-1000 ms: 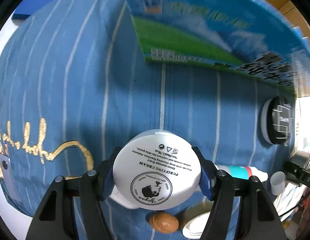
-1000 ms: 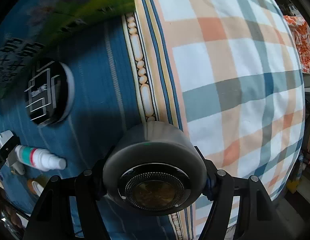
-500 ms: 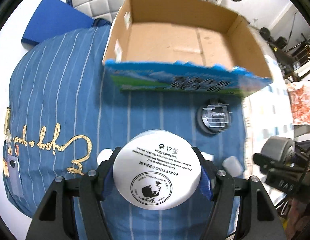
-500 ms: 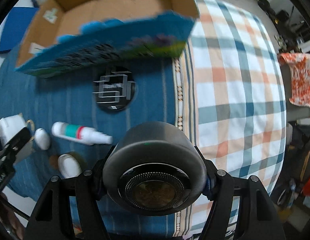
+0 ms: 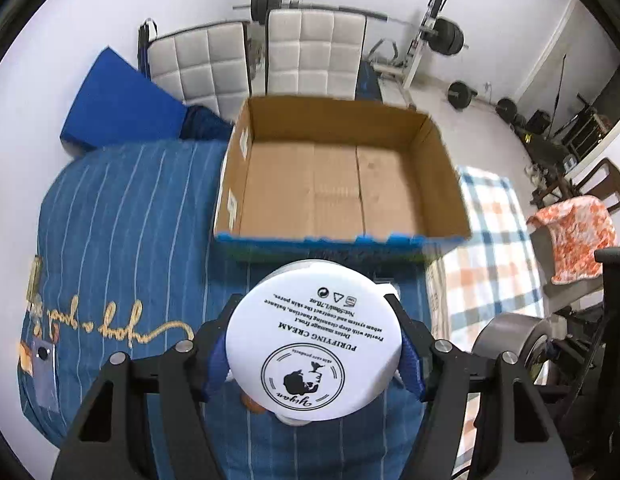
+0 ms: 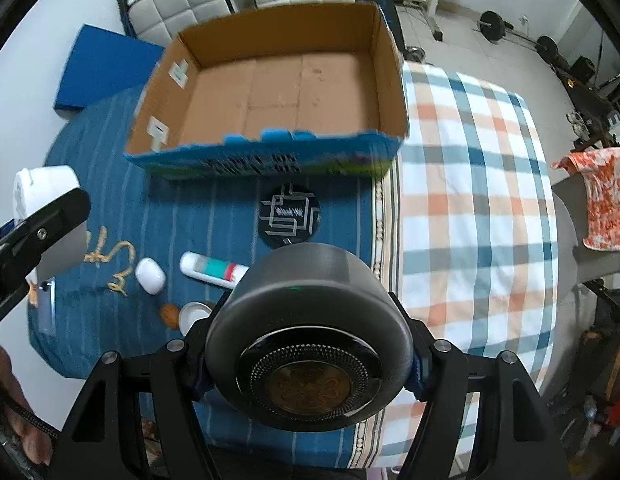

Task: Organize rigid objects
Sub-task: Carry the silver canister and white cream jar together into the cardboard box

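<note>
My left gripper (image 5: 314, 354) is shut on a white cream jar (image 5: 314, 344), held high above the blue striped cloth. My right gripper (image 6: 308, 364) is shut on a dark grey round speaker (image 6: 306, 344); the speaker also shows in the left wrist view (image 5: 510, 340). An empty open cardboard box (image 5: 334, 176) stands ahead of both; it also shows in the right wrist view (image 6: 270, 84). On the cloth lie a black round disc (image 6: 290, 216), a white tube (image 6: 214, 270), a white oval case (image 6: 150, 276), a brown oval piece (image 6: 170, 314) and a small white jar (image 6: 194, 316).
The blue striped cloth (image 5: 122, 232) covers the left of the surface and a plaid cloth (image 6: 470, 200) the right. A blue pad (image 5: 114, 100), white cushioned panels (image 5: 310, 52) and gym weights lie beyond. A chair with an orange cloth (image 5: 574, 236) stands at the right.
Both grippers have risen and pulled back from the cloth with their objects. The box, seen from its side before, now shows its open inside from above.
</note>
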Motion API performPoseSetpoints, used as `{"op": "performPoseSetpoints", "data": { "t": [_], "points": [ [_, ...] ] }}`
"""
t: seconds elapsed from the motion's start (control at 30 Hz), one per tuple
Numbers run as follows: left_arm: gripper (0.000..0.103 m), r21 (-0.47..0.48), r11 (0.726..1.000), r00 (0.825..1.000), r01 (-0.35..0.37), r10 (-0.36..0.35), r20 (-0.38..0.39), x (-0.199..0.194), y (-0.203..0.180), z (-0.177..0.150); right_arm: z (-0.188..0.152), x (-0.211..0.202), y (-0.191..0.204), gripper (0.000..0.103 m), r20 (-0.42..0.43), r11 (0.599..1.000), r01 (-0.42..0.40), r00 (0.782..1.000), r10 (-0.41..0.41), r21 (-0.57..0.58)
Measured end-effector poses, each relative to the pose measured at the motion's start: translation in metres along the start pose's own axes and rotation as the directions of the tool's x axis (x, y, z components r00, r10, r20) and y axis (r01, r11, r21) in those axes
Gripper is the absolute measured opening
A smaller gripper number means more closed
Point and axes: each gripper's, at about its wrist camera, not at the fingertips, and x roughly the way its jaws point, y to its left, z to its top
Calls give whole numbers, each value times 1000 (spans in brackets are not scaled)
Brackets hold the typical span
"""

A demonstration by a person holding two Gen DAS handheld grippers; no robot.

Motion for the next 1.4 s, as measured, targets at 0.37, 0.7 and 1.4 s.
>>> {"op": "performPoseSetpoints", "data": {
  "t": [0.37,0.7,1.4],
  "points": [
    [65,4,999,996,54,-54,74,19,-1,105,82,-22,-3,73,86,999,-26,996,27,-21],
    [65,-110,976,967,190,-206,-151,164,26,195,221,84,-6,73,3,1000,-20,1000,20,20],
    [66,-171,975,883,146,-206,-422,347,26,219,320,243,-21,73,-179,998,52,983,-47,21]
  ]
}}
